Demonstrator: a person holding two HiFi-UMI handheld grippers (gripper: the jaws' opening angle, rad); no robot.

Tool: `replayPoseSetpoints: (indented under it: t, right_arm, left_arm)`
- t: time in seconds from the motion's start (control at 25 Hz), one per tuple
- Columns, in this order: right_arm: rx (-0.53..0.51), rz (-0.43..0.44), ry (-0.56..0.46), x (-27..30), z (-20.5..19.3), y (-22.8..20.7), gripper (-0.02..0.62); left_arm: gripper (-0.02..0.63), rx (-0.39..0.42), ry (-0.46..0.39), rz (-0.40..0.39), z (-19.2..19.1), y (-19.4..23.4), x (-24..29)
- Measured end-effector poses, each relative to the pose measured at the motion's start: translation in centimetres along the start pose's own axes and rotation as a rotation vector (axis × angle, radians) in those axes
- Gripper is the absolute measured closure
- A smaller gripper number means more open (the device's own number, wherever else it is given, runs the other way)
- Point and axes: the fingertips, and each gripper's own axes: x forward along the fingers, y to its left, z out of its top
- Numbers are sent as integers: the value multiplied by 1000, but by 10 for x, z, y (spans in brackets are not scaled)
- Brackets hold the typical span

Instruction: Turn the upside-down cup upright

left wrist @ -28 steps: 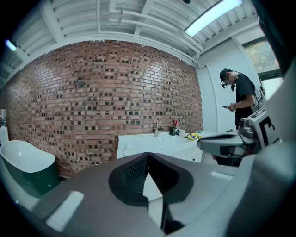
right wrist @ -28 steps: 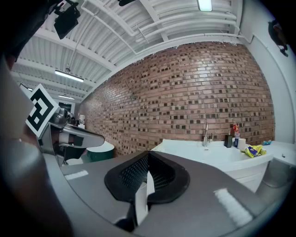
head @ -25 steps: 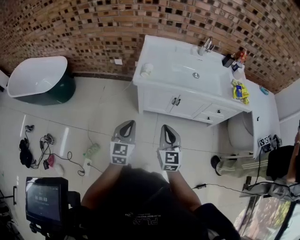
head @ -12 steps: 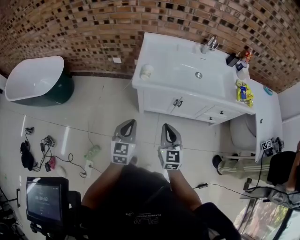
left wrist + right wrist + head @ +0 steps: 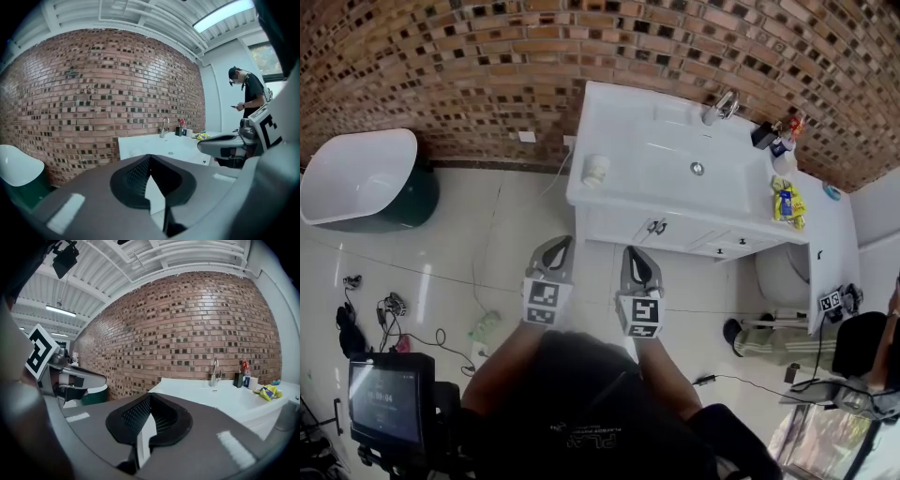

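Left gripper point(image 5: 556, 251), right gripper point(image 5: 634, 257): both closed, empty, mid-frame, well short of cup point(image 5: 596, 170) at left end of counter point(image 5: 661, 141) above them; I should open one early, then take its side.

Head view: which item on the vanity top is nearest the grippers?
The white cup, alone at the left end of the vanity top. The faucet and the yellow packet sit farther off, at the back and the right end.

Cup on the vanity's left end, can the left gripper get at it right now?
Probably not yet: the left gripper is over the floor, short of the cup, jaws together. Nothing blocks the way.
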Motion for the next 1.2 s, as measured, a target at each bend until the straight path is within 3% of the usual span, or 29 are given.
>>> replayPoseSetpoints:
  t: [0.52, 0.76, 1.2]
  right_arm:
    - [43, -43, 53, 65, -2, 4, 581]
    - [28, -27, 69, 80, 0, 2, 581]
    - [42, 45, 124, 137, 6, -41, 581]
  left_arm:
    - [607, -20, -15, -26, 7, 61, 41]
    - [607, -46, -15, -33, 9, 65, 61]
    - [607, -52, -5, 41, 25, 79, 104]
